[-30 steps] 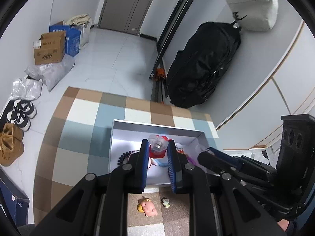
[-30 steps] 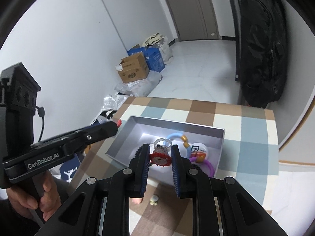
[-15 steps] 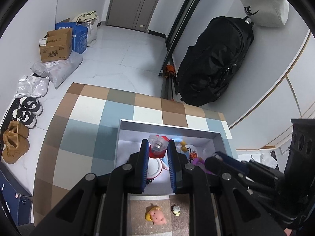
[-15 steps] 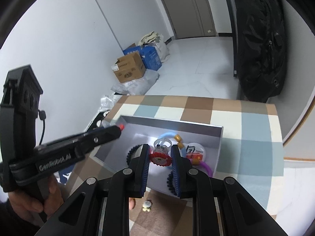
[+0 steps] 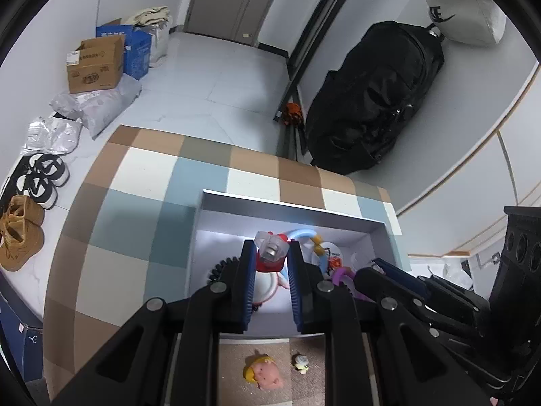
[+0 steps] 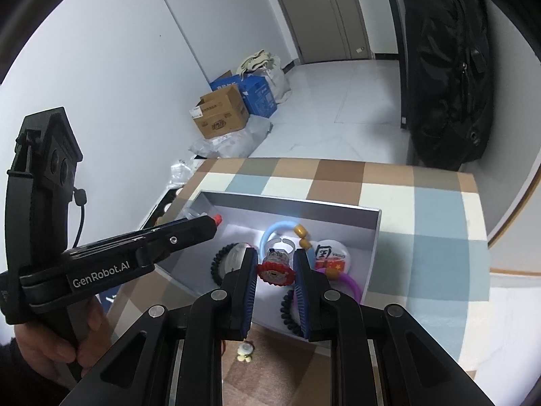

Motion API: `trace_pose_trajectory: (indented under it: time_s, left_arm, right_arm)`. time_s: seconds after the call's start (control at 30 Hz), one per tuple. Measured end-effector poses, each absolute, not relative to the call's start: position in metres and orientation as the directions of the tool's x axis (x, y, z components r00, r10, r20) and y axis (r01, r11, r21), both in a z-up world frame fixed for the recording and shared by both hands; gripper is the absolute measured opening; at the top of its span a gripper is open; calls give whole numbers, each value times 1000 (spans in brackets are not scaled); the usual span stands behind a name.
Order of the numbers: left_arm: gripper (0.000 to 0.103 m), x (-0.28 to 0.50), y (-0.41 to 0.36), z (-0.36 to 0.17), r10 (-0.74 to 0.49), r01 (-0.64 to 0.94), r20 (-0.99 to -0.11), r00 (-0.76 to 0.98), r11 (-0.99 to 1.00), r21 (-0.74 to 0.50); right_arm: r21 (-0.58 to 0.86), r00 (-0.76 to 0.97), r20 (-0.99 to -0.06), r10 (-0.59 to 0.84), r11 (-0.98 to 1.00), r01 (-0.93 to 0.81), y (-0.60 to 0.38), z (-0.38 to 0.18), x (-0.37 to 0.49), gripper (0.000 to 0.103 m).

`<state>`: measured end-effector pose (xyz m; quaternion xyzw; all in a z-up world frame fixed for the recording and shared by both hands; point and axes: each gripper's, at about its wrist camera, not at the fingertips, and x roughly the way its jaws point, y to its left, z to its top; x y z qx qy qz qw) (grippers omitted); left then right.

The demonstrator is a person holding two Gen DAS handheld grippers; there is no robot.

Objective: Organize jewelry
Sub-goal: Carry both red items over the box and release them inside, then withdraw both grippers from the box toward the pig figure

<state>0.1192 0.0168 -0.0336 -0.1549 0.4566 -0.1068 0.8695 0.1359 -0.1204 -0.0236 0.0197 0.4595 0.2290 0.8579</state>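
Note:
An open grey box sits on a checked cloth and holds a blue bangle, a badge, a purple ring and black bead bracelets. My left gripper hangs over the box, shut on a clear toy ring with a red part. In the right wrist view the box lies below my right gripper, which is shut on a round red-frilled toy ring. The left gripper reaches in from the left there. The right gripper shows at the box's right side.
On the cloth in front of the box lie a pig-head charm and a small flower charm. A black bag leans on the wall behind the table. Cardboard boxes and shoes stand on the floor at the left.
Both grippers keep their holds over the box. The left wrist view has tilted slightly, so the box sits a little lower and to the right in it.

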Motion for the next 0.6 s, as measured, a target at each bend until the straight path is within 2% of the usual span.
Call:
trace_pose_trajectory:
  time_s: [0.2, 0.23, 0.27, 0.3, 0.33, 0.37, 0.53, 0.6]
  left_arm:
    - [16, 121, 22, -34, -366, 36, -735, 571, 906, -422]
    - [21, 122, 22, -33, -385, 42, -727, 569, 896, -441]
    - [42, 123, 21, -30, -374, 36, -743, 555, 903, -428]
    - [58, 123, 21, -28, -373, 38, -744, 554, 904, -425]
    - [59, 121, 22, -26, -389, 49, -726, 568, 896, -442]
    - [59, 118, 24, -22, -401, 60, -701, 589, 888, -457]
    - [64, 115, 18, -17, -413, 101, -696, 587, 890, -444]
    - [64, 114, 18, -16, -412, 109, -697, 587, 894, -435]
  right_arm:
    - [230, 491, -776, 395, 903, -363, -121, -23, 137, 23]
    - [216, 504, -775, 382, 909, -357, -121, -21, 136, 31]
    - [212, 514, -770, 379, 911, -354, -121, -18, 135, 50]
    - [222, 526, -754, 392, 907, -358, -122, -13, 133, 58]
    - [225, 537, -745, 396, 906, -358, -123, -10, 132, 68]
    - [220, 552, -736, 391, 910, -350, -125, -7, 131, 72]
    - [236, 582, -721, 377, 923, -305, -138, 3, 127, 84]
    - [227, 585, -726, 361, 929, -292, -141, 5, 126, 86]
